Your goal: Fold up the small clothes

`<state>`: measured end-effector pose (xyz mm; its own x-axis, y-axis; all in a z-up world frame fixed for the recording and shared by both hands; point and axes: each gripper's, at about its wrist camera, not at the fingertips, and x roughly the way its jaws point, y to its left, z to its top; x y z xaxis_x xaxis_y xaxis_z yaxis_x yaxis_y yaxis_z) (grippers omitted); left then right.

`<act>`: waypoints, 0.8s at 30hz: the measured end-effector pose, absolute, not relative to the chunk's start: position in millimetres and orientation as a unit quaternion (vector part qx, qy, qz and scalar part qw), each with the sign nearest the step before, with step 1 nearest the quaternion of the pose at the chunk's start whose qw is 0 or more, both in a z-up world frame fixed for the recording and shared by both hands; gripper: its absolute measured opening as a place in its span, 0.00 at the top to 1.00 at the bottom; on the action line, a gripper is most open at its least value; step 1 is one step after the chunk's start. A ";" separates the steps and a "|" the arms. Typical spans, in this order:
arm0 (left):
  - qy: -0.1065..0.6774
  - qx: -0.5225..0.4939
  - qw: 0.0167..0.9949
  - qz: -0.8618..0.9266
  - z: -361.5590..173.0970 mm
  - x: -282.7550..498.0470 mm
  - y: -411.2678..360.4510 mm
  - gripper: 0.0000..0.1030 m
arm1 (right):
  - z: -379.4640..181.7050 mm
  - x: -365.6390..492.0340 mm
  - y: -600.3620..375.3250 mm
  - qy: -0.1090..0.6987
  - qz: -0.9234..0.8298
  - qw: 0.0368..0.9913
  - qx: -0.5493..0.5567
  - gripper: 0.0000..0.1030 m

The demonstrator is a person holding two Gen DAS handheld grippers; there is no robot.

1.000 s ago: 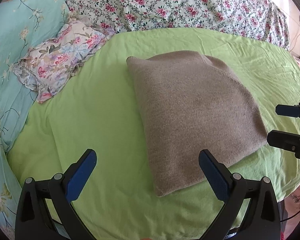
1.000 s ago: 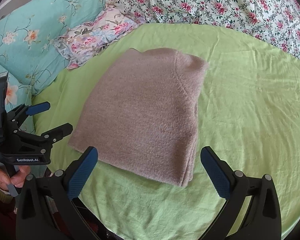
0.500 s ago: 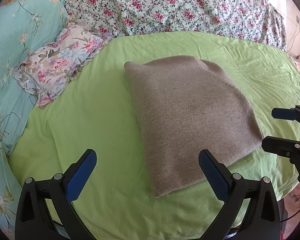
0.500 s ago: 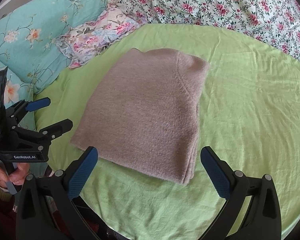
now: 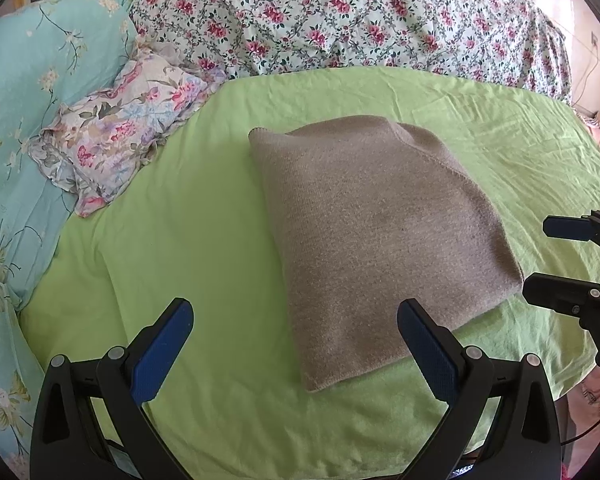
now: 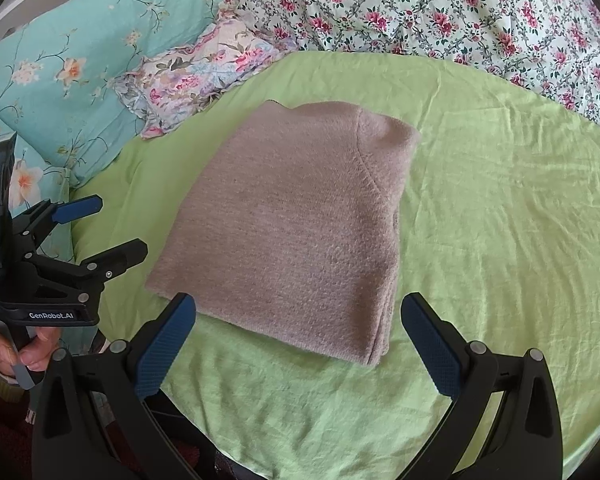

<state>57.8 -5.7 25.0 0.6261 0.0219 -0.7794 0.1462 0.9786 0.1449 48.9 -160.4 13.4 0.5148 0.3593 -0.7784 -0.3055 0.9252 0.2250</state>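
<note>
Hovering both tools off the bed, I hold nothing: left tool (image 5: 292, 344) has its jaws spread wide with only green sheet (image 5: 188, 240) and the sweater's near corner between them, right tool (image 6: 298, 340) is likewise spread wide and empty above the near hem. The task's thing, a taupe knit sweater (image 5: 380, 240), lies folded into a thick, roughly rectangular stack flat on the sheet, mid-bed, nearer my side than the far bedding. It looks about done to me, so I judge the step in hand as either one last halving fold or just squaring it up. To do it well I'd pinch both near corners through all layers at once, since the stacked edges show along the right side in the right wrist view and a shallow bite would peel only the top layer; lift both together, carry level, lay down slowly so the knit doesn't slump. Edges: the near hem sits close to the bed's front edge, so pulling toward me risks dragging it off. The floral ruffled pillow (image 5: 116, 136) and teal floral quilt (image 5: 28, 120) crowd the left; the rose-print quilt (image 5: 340, 20) banks the far side. Open sheet lies to the right and beyond the sweater, so that's the room for folding away.
</note>
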 end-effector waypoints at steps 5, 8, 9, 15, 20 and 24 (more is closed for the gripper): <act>0.431 0.097 0.897 -0.035 24.9 57.7 -6.4 0.01 | 13.3 48.7 -160.3 0.454 0.191 0.870 0.030 0.01; 0.431 0.097 0.897 -0.036 24.6 57.7 -6.5 0.01 | 14.0 49.0 -160.3 0.453 0.191 0.870 0.030 0.01; 0.430 0.097 0.897 -0.036 24.8 57.7 -6.4 0.01 | 14.2 49.1 -160.3 0.453 0.191 0.871 0.030 0.01; 0.428 0.101 0.897 -0.037 25.5 58.2 -5.7 0.01 | 16.4 47.9 -158.6 0.452 0.190 0.871 0.030 0.01; 0.428 0.101 0.897 -0.037 26.4 58.3 -5.0 0.01 | 16.8 48.0 -157.7 0.451 0.191 0.871 0.031 0.01; 0.431 0.100 0.896 -0.037 26.1 59.2 -4.1 0.01 | 17.1 47.5 -156.1 0.451 0.191 0.871 0.030 0.01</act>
